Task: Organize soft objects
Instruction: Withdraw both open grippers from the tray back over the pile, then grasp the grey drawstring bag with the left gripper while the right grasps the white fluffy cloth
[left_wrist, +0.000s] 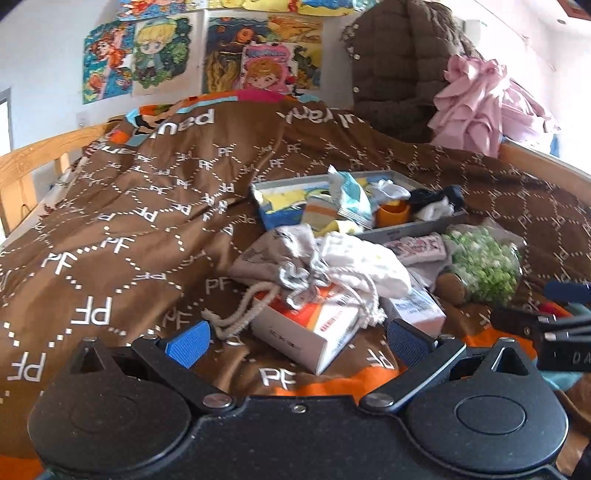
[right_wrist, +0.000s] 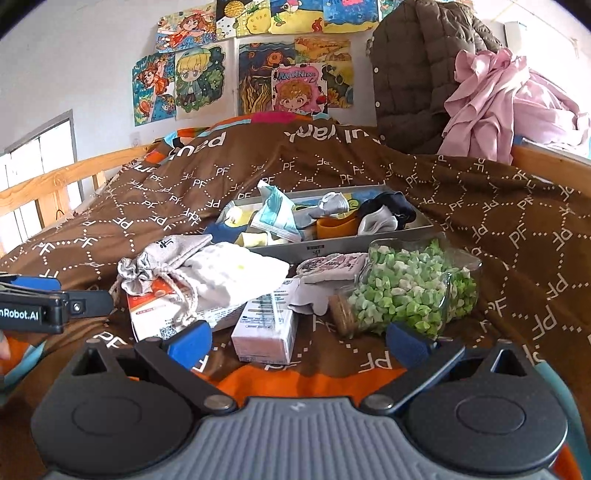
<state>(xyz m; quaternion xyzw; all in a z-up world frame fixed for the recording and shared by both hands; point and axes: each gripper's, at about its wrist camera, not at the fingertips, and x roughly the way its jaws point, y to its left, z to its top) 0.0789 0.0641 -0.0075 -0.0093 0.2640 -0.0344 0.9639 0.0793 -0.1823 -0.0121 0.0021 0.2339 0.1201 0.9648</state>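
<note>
Both tongs, left tongs (left_wrist: 297, 338) and right tongs (right_wrist: 298, 341), are gaping empty, low in frame, facing the grey pouch (left_wrist: 284, 254) at centre.

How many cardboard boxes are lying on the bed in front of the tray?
2. An orange-and-white box lies under the drawstring pouches, and a small white box sits to its right, beside the jar of green stars. More may be hidden under the cloth.

The blanket (right_wrist: 155, 206) was brown with white dotted hexagons and "PF" letters, orange at its near edge. The jar (right_wrist: 413, 291) held green and white bits. One pouch (right_wrist: 162, 258) was grey, another (right_wrist: 236, 277) white. A box (left_wrist: 306, 328) was white and orange. The tray (right_wrist: 332, 245) was grey. Finger pads (right_wrist: 190, 341) were blue.
</note>
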